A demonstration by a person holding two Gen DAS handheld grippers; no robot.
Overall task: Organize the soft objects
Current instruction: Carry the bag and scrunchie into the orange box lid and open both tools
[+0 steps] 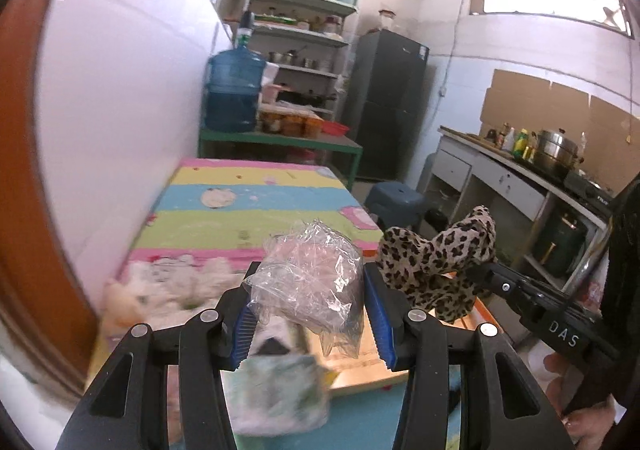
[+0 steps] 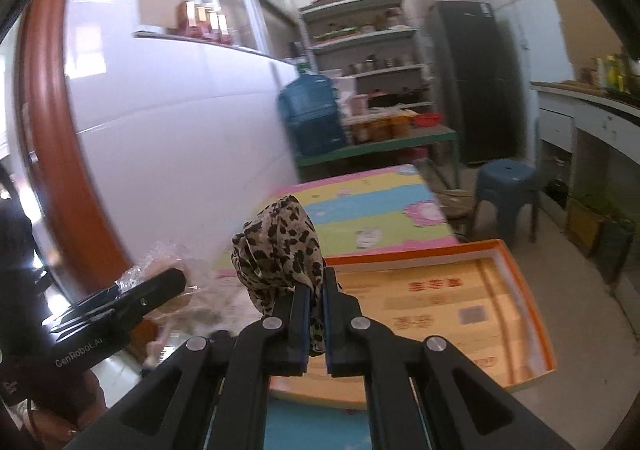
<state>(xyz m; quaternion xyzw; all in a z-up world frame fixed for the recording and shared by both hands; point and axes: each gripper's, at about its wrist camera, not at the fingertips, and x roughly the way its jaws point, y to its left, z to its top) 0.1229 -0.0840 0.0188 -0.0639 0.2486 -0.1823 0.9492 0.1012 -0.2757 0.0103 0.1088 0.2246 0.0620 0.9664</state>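
My left gripper (image 1: 310,282) is shut on a crumpled clear plastic bag (image 1: 308,274), held in the air above the mat. To its right, my right gripper (image 1: 478,276) holds a leopard-print cloth (image 1: 436,258). In the right wrist view my right gripper (image 2: 317,290) is shut on that leopard-print cloth (image 2: 280,246), which bunches up above the blue pads. The left gripper (image 2: 160,286) shows at the lower left with the clear bag (image 2: 160,254) in it. Below, blurred, lie white plush toys (image 1: 168,286) and a pale soft bundle (image 1: 276,390).
A striped cartoon mat (image 1: 248,206) covers the surface ahead. An orange-rimmed cardboard box lid (image 2: 460,314) lies open on the right. Beyond are a blue stool (image 2: 506,186), a water jug (image 1: 234,90) on a green bench, shelves, a dark fridge (image 1: 388,102) and a kitchen counter (image 1: 520,162).
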